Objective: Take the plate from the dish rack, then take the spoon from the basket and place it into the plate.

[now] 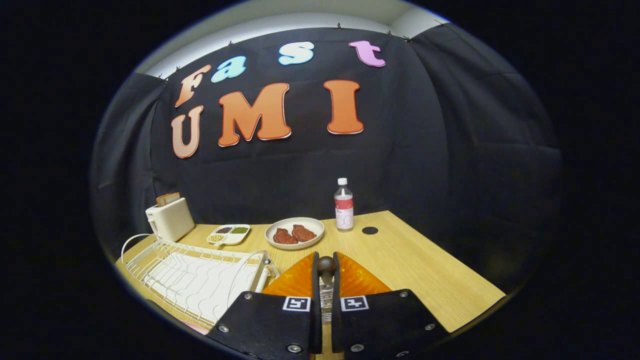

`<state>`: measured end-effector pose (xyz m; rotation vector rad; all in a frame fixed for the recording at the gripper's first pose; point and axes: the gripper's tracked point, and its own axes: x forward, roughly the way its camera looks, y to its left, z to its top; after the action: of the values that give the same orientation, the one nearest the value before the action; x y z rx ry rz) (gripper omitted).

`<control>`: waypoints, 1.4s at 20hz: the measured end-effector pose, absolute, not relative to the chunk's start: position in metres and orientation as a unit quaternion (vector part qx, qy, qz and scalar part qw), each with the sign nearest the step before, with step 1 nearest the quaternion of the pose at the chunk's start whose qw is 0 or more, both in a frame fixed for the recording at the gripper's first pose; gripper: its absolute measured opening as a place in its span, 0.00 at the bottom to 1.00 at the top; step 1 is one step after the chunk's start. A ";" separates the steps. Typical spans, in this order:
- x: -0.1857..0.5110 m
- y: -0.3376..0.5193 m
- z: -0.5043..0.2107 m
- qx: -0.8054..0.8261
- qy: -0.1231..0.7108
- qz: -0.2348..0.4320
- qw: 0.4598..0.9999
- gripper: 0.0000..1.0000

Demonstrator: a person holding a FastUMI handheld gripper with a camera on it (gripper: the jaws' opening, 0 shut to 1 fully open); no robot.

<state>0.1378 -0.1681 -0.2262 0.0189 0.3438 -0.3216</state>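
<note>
To the left of the gripper (pixel 326 280) we see a white wire dish rack (pixel 195 277) lying on the tabletop (pixel 425 270), its ribbed tray bare. Beyond the rack stands a white toaster (pixel 170 218) with a slice of bread (pixel 168 199) in its slot, and beside that a small divided dish (pixel 228 234) holding dark, green and pale contents. Between the fingers (pixel 315 280) we observe the spoon (pixel 326 265): a dark, rounded end stands upright just above the fingertips, with a clear, faceted section of handle running down the gap; both fingers sit close against it, so the gripper is clamped on the spoon. Directly under and ahead of the fingers lies the orange plate (pixel 357 281), ridged and glossy, resting on the tabletop just beside the rack's right end. Farther ahead sits a white plate (pixel 294 232) carrying two reddish-brown pieces of meat (pixel 294 234). To the right of that stands a clear bottle (pixel 343 205) with a white cap and a red-and-white label, and just beyond it a small dark disc (pixel 370 230) lies flat on the wood.
</note>
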 end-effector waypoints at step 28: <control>0.011 0.036 -0.191 0.005 0.167 0.064 0.984 0.07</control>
<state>0.0108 0.0359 -0.1911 0.0103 0.3352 0.1290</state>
